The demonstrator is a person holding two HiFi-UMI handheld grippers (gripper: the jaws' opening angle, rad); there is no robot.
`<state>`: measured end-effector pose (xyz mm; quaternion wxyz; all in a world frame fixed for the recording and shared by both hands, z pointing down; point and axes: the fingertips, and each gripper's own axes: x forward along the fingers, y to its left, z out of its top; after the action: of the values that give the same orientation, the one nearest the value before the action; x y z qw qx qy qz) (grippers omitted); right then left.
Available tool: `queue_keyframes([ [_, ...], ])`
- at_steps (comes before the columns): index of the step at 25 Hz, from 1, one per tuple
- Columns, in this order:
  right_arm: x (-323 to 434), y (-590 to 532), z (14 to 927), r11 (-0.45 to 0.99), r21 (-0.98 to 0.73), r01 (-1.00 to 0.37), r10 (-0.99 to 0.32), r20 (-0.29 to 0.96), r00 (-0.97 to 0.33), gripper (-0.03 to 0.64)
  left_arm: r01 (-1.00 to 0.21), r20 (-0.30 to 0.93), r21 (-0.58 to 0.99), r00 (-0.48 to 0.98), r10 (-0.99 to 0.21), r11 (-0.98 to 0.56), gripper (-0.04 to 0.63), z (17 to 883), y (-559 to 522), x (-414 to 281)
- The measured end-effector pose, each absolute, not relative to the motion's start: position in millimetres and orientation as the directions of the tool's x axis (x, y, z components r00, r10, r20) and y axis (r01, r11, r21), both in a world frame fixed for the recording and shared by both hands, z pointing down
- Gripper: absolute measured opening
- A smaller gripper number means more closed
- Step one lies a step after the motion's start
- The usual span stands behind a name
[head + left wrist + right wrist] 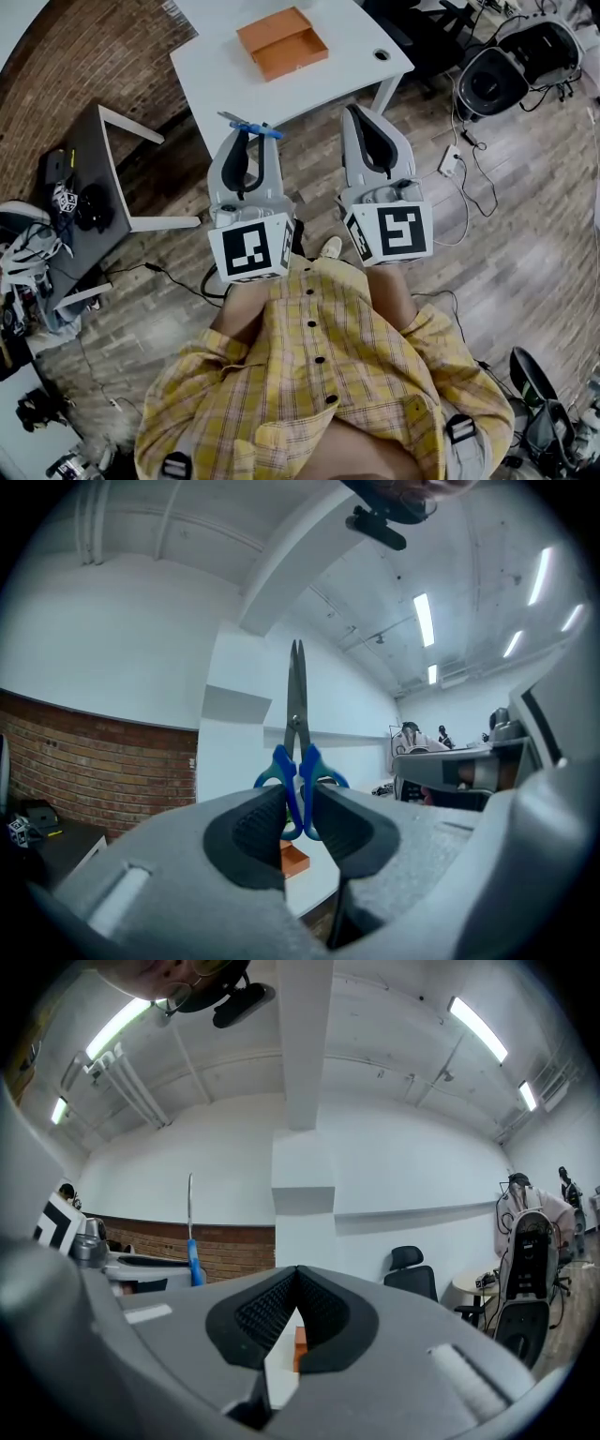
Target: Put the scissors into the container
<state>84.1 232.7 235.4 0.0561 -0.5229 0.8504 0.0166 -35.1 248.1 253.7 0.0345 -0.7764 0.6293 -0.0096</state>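
The left gripper (247, 131) is clamped on the scissors (251, 125): in the left gripper view its two dark pads press from either side on the blue handle loops (298, 789), and the closed steel blades (297, 700) stand straight up above the jaws. From the head view the scissors lie crosswise at that gripper's tip, blue handles toward the right and blades toward the left, just over the near edge of the white table (319, 80). The orange container (281, 42) sits farther back on that table, open side up and well apart from the scissors (nothing can be seen inside it from here). The right gripper (362, 114) is held beside the left one, near the same table edge, and the right gripper view shows its pads (281, 1309) meeting at the tips with nothing caught between them; the scissors show off to the left in that view as a thin upright blade over a blue handle. Both marker cubes face up toward the head camera, above the person's yellow checked shirt (319, 366).
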Motion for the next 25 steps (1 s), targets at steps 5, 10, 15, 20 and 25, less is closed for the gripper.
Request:
queue_keyframes([
  [5,87.5,220.5,241.5,0.444,-0.03,-0.895,-0.892,-0.106,-0.439,0.006,-0.975,-0.022,-0.056,0.217,-0.976,-0.216,0.094,263.4,235.2,-30.9],
  [10,81.4,195.9,246.1,0.446,-0.009,-0.895,-0.892,-0.079,-0.444,0.006,-0.975,-0.013,-0.03,0.22,-0.975,-0.219,0.094,271.2,207.7,-35.2],
  [15,72.0,161.7,246.4,0.443,-0.005,-0.896,-0.894,-0.069,-0.442,0.006,-0.975,-0.014,-0.029,0.223,-0.975,-0.222,0.094,271.2,173.5,-43.8],
  [20,58.2,117.0,249.3,0.444,-0.001,-0.896,-0.894,-0.063,-0.443,0.006,-0.973,-0.01,-0.027,0.231,-0.973,-0.231,0.094,274.1,126.4,-55.9],
  [25,55.7,64.1,240.8,0.43,0.008,-0.903,-0.901,-0.067,-0.429,0.006,-0.968,-0.02,-0.022,0.25,-0.968,-0.249,0.094,269.0,74.6,-59.8],
])
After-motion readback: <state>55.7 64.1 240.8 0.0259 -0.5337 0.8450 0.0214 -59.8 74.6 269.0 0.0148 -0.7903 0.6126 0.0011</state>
